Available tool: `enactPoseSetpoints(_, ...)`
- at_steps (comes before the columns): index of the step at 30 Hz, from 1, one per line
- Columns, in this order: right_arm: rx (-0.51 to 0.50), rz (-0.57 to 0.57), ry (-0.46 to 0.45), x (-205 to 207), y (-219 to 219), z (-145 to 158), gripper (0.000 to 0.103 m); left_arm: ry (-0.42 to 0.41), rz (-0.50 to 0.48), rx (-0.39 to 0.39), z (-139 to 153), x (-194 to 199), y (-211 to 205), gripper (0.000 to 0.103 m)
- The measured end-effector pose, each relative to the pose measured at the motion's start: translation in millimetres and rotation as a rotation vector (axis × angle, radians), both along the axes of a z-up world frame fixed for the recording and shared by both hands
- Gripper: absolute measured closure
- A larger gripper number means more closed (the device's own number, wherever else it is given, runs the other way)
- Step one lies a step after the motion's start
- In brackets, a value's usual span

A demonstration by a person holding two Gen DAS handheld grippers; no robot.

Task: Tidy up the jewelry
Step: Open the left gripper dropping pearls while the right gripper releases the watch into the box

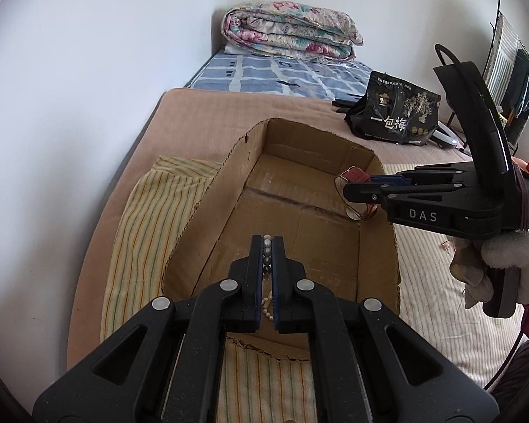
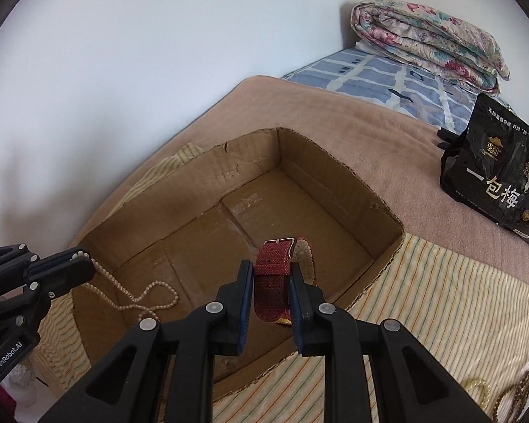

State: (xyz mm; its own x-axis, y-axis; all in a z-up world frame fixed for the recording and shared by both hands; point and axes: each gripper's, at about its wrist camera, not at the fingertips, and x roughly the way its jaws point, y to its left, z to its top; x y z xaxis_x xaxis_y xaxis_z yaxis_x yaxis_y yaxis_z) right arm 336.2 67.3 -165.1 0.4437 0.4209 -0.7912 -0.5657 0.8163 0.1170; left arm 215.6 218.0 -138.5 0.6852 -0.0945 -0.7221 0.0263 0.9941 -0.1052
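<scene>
An open cardboard box (image 1: 229, 176) (image 2: 194, 162) sits on a striped cloth on the bed. My left gripper (image 1: 268, 243) (image 2: 77, 259) is shut on a pearl necklace (image 1: 267, 246) (image 2: 137, 296) over the box's near end; its loose end trails onto the box floor. My right gripper (image 2: 271, 271) (image 1: 352, 185) is shut on a red watch (image 2: 273, 275) (image 1: 352, 174) by its strap, above the box's right side. The watch's gold case peeks out below the strap.
A black snack bag (image 1: 395, 112) (image 2: 500, 179) stands on the pink blanket behind the box. A folded floral quilt (image 1: 289, 31) (image 2: 430, 38) lies at the far end by the wall. Bead bracelets (image 2: 511, 394) lie on the striped cloth (image 2: 441, 299) at the right.
</scene>
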Motion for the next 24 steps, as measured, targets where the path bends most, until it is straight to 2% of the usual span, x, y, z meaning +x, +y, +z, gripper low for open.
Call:
enactPoseSetpoints(3,-0.006,0.001,-0.002,0,2,-1,0.083,0.008,0.003,-0.004,-3,1,2,0.101)
enactPoseSetpoints(5,-0.006,0.0,-0.012,0,2,0,0.073,0.012,0.006,-0.005,-4,2,3,0.101)
enactPoseSetpoints(7,-0.006,-0.007,-0.026,0,2,3,0.054,0.016,0.012,-0.001,-5,3,4,0.101)
enactPoseSetpoints(9,-0.004,-0.01,-0.043,-1,2,7,0.043,0.024,0.02,0.001,-6,4,5,0.089)
enactPoseSetpoints(10,-0.003,-0.011,-0.051,-2,2,8,0.041,0.022,0.025,0.002,-6,4,6,0.073)
enactPoseSetpoints(11,-0.003,-0.01,-0.057,-3,2,10,0.041,0.016,0.03,-0.002,-6,3,8,0.066)
enactPoseSetpoints(16,-0.013,-0.006,-0.08,-8,2,17,0.034,0.011,0.042,-0.004,-2,-1,9,0.066)
enactPoseSetpoints(24,-0.008,-0.005,-0.105,-18,-6,30,0.032,-0.004,0.035,0.009,9,-9,0,0.066)
